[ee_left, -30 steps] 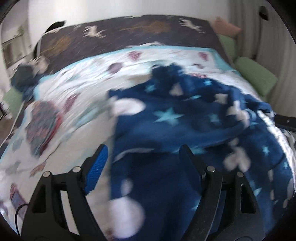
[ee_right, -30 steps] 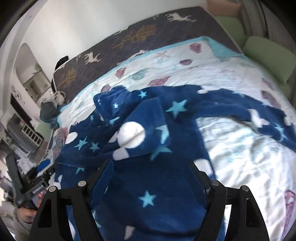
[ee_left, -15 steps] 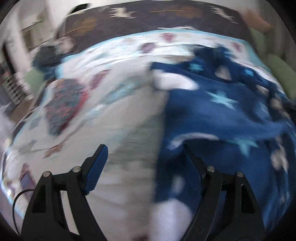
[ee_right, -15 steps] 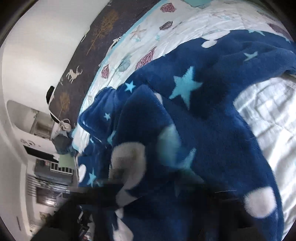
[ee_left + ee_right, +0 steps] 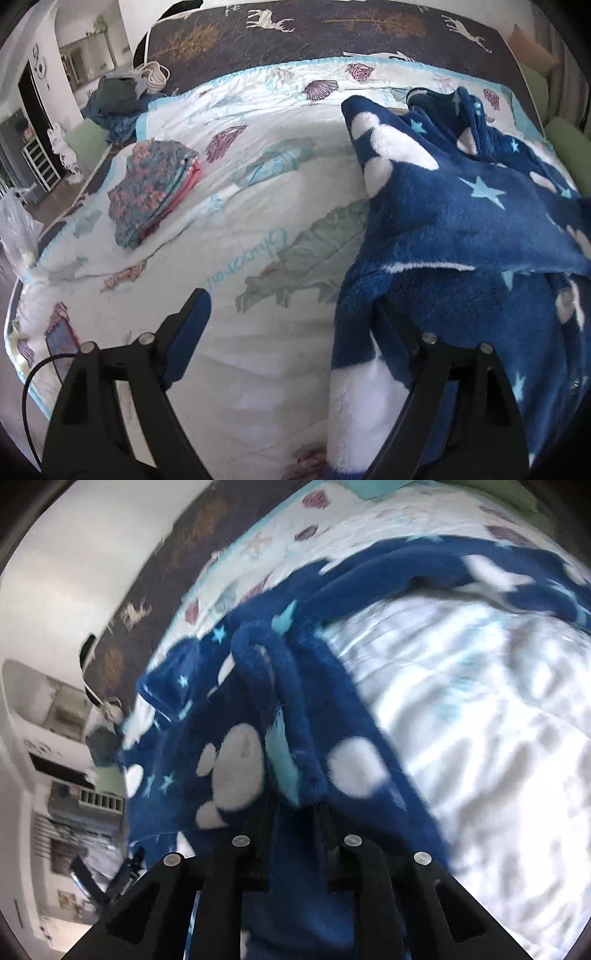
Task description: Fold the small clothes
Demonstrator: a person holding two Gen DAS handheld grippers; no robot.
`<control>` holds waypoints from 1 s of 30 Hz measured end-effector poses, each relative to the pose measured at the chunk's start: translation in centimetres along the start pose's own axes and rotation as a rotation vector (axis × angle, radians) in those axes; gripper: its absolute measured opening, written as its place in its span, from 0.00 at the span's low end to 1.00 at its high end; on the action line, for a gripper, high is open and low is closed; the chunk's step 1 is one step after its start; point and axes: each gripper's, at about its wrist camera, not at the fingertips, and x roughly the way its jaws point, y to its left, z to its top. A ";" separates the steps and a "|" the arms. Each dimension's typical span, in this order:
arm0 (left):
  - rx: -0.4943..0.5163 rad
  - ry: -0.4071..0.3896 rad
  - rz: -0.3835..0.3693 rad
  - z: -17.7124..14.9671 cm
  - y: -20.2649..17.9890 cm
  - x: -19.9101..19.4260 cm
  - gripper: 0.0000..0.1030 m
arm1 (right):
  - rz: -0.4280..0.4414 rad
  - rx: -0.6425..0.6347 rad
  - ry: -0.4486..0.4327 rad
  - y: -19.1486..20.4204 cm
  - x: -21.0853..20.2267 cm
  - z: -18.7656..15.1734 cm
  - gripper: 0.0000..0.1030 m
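The fleece (image 5: 295, 709) is pinched by the right claw (image 5: 295, 812), lower centre. The left claw (image 5: 288, 325) is spread wide, empty. A lopsided fold could easily be caused by that one-sided hold.

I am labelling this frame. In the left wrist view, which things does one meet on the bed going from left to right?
Folded floral clothes → bare seashell quilt → blue star fleece garment, whose edge lies over the right finger of the open left gripper.
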 end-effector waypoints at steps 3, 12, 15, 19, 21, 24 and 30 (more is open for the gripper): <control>0.009 -0.023 -0.010 0.1 0.0 -1.5 0.83 | -0.079 -0.074 -0.094 0.6 -2.2 0.5 0.29; -0.030 -0.115 -0.205 5.0 -1.6 -3.6 0.83 | -0.064 -0.202 -0.067 4.7 0.0 5.0 0.47; 0.027 -0.059 -0.150 7.1 -3.2 0.0 0.83 | -0.087 -0.200 -0.037 5.0 1.8 5.6 0.48; 0.019 0.048 -0.174 8.4 -3.7 4.3 0.70 | -0.125 -0.219 -0.085 5.8 2.5 5.4 0.35; -0.047 0.110 -0.294 8.9 -3.4 5.9 0.33 | -0.141 -0.275 -0.103 6.8 2.8 5.3 0.05; -0.110 0.158 -0.363 9.7 -3.1 6.9 0.15 | -0.135 -0.336 -0.143 8.5 2.3 5.0 0.05; -0.103 0.006 -0.083 10.5 0.9 5.6 0.01 | -0.083 -0.388 -0.259 10.5 0.4 5.1 0.09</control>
